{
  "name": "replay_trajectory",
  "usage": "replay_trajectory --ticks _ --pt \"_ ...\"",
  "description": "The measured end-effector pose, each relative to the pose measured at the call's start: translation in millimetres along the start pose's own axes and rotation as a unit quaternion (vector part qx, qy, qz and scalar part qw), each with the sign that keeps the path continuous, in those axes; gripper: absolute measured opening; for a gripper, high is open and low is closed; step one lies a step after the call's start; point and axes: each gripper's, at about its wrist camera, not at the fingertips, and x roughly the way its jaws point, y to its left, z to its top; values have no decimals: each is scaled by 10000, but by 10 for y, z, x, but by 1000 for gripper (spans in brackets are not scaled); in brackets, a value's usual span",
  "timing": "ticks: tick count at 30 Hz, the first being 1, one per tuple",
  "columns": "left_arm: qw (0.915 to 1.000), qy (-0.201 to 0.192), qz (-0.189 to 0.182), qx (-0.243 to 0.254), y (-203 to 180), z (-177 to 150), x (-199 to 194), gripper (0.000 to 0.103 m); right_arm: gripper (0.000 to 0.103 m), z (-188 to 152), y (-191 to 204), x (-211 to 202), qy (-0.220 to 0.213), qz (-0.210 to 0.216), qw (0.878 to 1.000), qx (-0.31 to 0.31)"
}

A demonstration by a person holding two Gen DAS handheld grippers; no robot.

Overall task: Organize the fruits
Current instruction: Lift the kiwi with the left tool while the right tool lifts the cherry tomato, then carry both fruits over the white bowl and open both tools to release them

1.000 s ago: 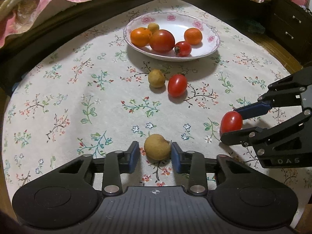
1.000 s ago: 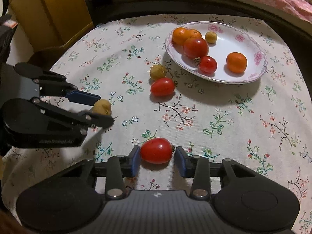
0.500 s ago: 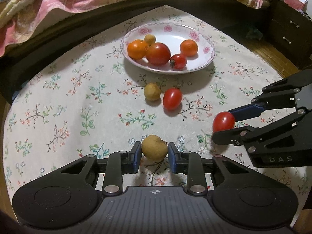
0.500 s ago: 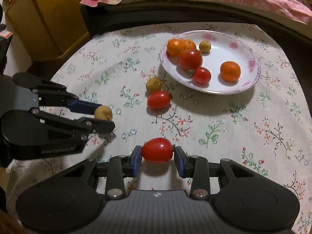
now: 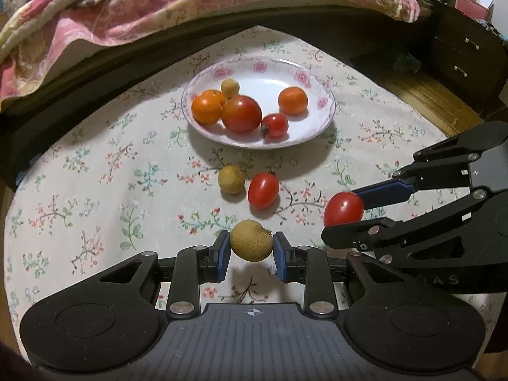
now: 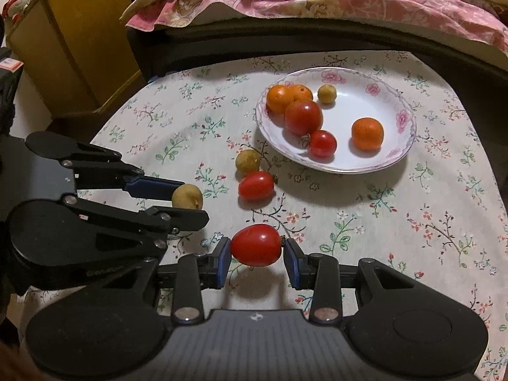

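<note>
- Left wrist view: my left tool (image 5: pixel 251 251) is closed on a tan longan (image 5: pixel 251 244), its blue pads pressing the fruit from both sides. The longan hangs clear of the floral cloth on the counter (image 5: pixel 95 190), with its shadow lying on the cloth below it.
- In the same view my right tool (image 5: pixel 349 219) reaches in from the right, its two fingers clamped above and below a red cherry tomato (image 5: pixel 343 208).
- Right wrist view: my right tool (image 6: pixel 256 255) grips that cherry tomato (image 6: pixel 256 245) by its two ends, stem end against the right pad, and it too is lifted off the cloth, shadow beneath. My left tool (image 6: pixel 185 203) comes in from the left with the longan (image 6: pixel 187 196) pinched at its fingertips.
- On the counter between the tools and the plate lie two loose fruits, just beside each other: another longan (image 5: pixel 231 179) and an oval cherry tomato (image 5: pixel 263 189). I cannot tell whether they touch.
- Farther back stands a white plate (image 5: pixel 324 104) with a pink flower rim. It holds a large red tomato (image 5: pixel 241 113), oranges on its left (image 5: pixel 206 107), a separate orange on the right (image 5: pixel 293 100), a small stemmed tomato (image 5: pixel 275 125) and a small longan (image 5: pixel 230 87) at the back.
- The right wrist view shows two oranges (image 6: pixel 279 98) side by side on the left of the plate (image 6: pixel 406 120).
- Behind the counter runs a bed with a pink floral quilt (image 5: pixel 158 3); a wooden cabinet (image 6: pixel 79 41) stands at the left of the right wrist view.
</note>
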Motion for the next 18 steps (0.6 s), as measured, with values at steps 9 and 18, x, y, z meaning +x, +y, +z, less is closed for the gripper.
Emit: replay_trajectory --ticks 9,18 --pt "9998 -180 15 -43 -20 143 -27 37 39 78 -91 -80 -185 -74 9997 163" --pt "9987 -472 100 -133 -26 440 -33 35 39 255 -261 -195 -550 -272 9972 437"
